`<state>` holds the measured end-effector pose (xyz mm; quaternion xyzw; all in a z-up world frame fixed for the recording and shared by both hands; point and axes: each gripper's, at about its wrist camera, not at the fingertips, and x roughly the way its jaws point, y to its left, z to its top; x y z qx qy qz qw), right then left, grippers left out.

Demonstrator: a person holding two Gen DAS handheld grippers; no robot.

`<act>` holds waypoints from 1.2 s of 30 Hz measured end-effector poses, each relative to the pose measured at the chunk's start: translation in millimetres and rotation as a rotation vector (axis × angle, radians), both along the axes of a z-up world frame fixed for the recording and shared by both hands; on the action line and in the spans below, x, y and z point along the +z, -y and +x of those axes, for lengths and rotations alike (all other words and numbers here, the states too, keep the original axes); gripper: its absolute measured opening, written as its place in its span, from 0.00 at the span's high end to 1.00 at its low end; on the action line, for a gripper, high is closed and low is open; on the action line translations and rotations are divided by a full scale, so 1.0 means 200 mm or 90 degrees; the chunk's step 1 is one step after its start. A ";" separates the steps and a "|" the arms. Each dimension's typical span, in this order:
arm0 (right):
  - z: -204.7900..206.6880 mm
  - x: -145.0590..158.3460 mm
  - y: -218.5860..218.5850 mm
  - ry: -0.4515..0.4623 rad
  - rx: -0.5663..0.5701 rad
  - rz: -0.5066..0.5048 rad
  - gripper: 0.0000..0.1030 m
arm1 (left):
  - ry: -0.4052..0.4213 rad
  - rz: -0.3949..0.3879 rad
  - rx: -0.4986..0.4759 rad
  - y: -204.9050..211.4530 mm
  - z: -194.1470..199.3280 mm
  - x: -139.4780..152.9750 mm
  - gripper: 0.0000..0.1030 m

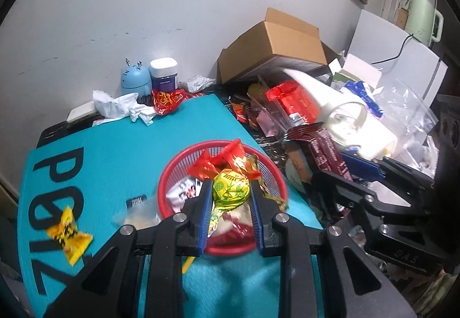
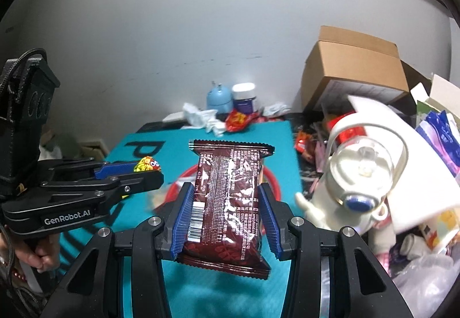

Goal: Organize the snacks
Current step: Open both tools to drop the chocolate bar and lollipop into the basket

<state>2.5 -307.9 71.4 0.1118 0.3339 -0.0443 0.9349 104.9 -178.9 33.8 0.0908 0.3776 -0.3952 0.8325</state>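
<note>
The left gripper (image 1: 230, 200) is clamping a yellow-green candy (image 1: 230, 188) directly above the red basket (image 1: 172, 174) at lower centre, while the right gripper (image 2: 224, 203), gripping the brown packet (image 2: 230, 197), is waiting farther back.

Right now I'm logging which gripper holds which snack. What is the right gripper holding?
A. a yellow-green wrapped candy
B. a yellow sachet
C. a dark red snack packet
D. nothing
C: in the right wrist view the right gripper is shut on the dark red snack packet, above the red basket.

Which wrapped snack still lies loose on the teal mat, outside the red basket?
The yellow packet left of the red basket; the green-yellow candy and brown packet are gripped.
</note>
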 end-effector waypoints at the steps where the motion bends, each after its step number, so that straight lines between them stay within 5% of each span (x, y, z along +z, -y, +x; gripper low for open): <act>1: 0.02 -0.01 0.01 -0.002 -0.004 0.001 0.57 | -0.002 0.004 -0.002 0.02 0.02 -0.01 0.77; 14: 0.17 -0.11 0.03 -0.033 -0.023 -0.001 0.57 | -0.061 0.063 0.000 0.13 0.26 -0.22 0.76; 18: 0.19 -0.15 0.02 -0.045 -0.019 -0.003 0.57 | -0.061 0.084 0.016 0.12 0.28 -0.27 0.61; 21: 0.21 -0.17 0.02 -0.053 -0.016 -0.005 0.57 | -0.056 0.078 0.028 0.09 0.28 -0.26 0.50; 36: 0.32 -0.16 -0.08 -0.050 0.027 -0.032 0.56 | -0.059 0.050 0.078 -0.12 0.30 -0.21 0.50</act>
